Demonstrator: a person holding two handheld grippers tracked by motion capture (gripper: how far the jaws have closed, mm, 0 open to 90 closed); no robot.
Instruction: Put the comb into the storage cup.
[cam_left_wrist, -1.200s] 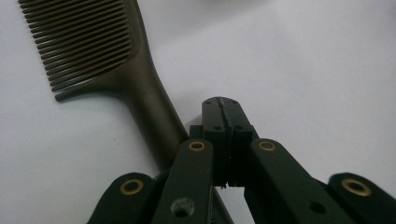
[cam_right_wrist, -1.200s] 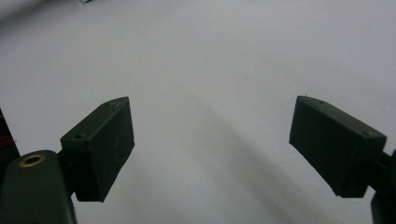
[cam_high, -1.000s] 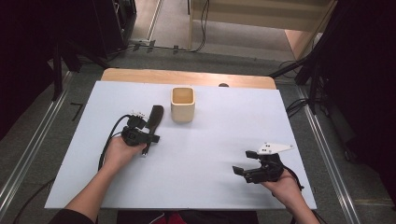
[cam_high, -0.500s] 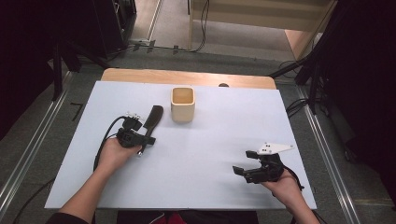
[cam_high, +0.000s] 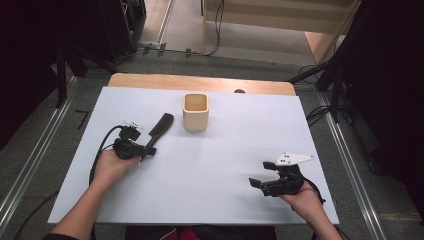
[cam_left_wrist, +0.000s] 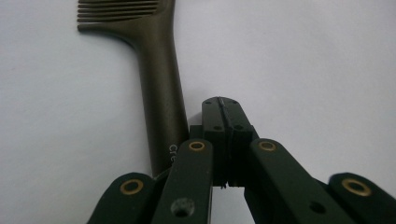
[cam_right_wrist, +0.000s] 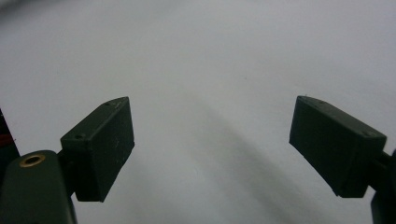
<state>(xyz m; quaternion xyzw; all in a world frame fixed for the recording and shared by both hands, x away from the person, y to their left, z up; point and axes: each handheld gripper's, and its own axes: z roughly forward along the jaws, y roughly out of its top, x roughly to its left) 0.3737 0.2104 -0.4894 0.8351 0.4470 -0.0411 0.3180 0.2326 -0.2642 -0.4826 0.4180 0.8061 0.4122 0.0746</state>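
Observation:
A dark brown comb (cam_high: 161, 129) lies flat on the white sheet, its teeth pointing toward the far side. My left gripper (cam_high: 148, 150) sits low at the comb's handle end, jaws shut with nothing between them. In the left gripper view the comb (cam_left_wrist: 159, 84) runs along the left side of my shut left gripper (cam_left_wrist: 225, 109), its handle passing beside and under the left jaw. My right gripper (cam_high: 260, 174) rests near the front right, open. In the right gripper view the right gripper (cam_right_wrist: 210, 140) has only bare sheet between its pads.
A square beige cup (cam_high: 195, 112) stands upright behind the comb, mid-table toward the far edge. The white sheet (cam_high: 225, 145) covers a wooden table (cam_high: 200, 82). Cables and dark stands surround the table on the floor.
My left hand has drawn the shut gripper leftward and a little toward the person, from beside the comb's middle to its handle end. The right gripper has stayed still.

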